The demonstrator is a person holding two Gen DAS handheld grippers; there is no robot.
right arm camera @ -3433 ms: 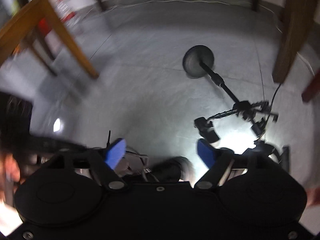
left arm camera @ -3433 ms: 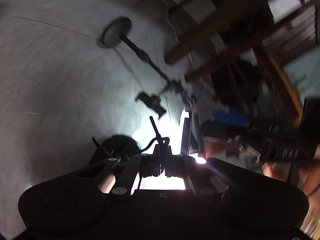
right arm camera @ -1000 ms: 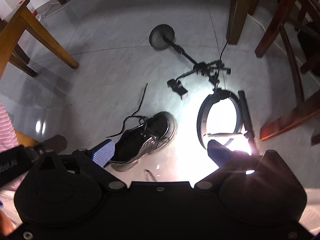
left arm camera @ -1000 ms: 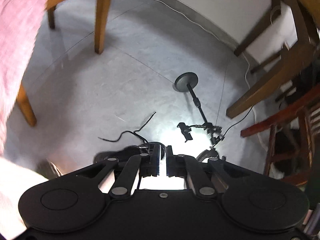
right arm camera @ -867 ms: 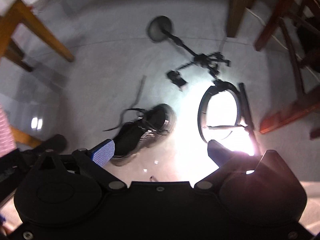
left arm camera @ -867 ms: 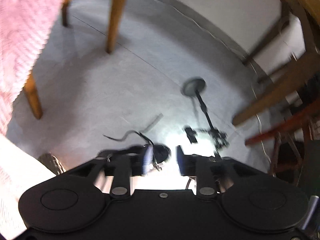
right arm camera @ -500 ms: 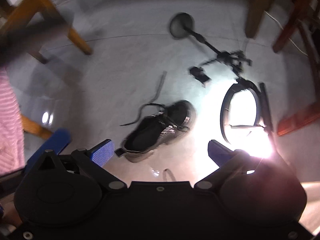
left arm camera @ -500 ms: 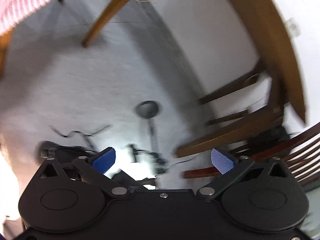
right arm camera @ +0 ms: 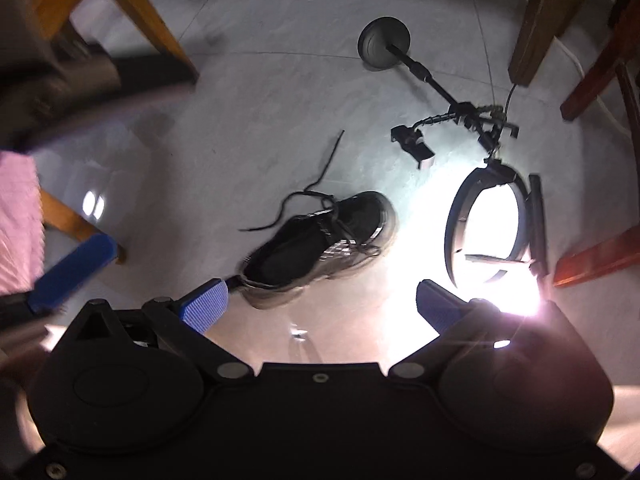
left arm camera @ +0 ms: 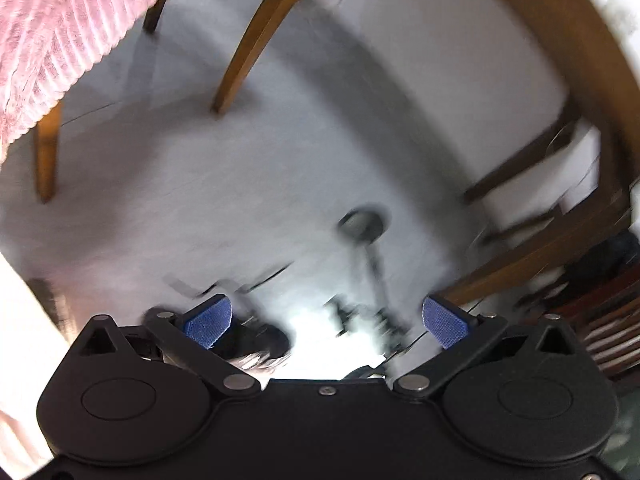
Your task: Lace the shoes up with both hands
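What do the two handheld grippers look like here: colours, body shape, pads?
Both match. The left gripper and right gripper have matte black bodies with two round lobes, black linkage arms on silver pivot pins, and a small centre screw. The jaws end in blue textured pads. No cables or markings are visible. A pink ribbed sleeve shows top left in the left wrist view.

We see the shoe (right arm camera: 320,248) lying on the floor (right arm camera: 256,92) ahead of the right claw (right arm camera: 320,312), its lace (right arm camera: 320,176) trailing away behind it. The ring light (right arm camera: 492,228) lies to its right, the stand base (right arm camera: 384,44) farther back, chair legs (right arm camera: 540,20) around the edges.
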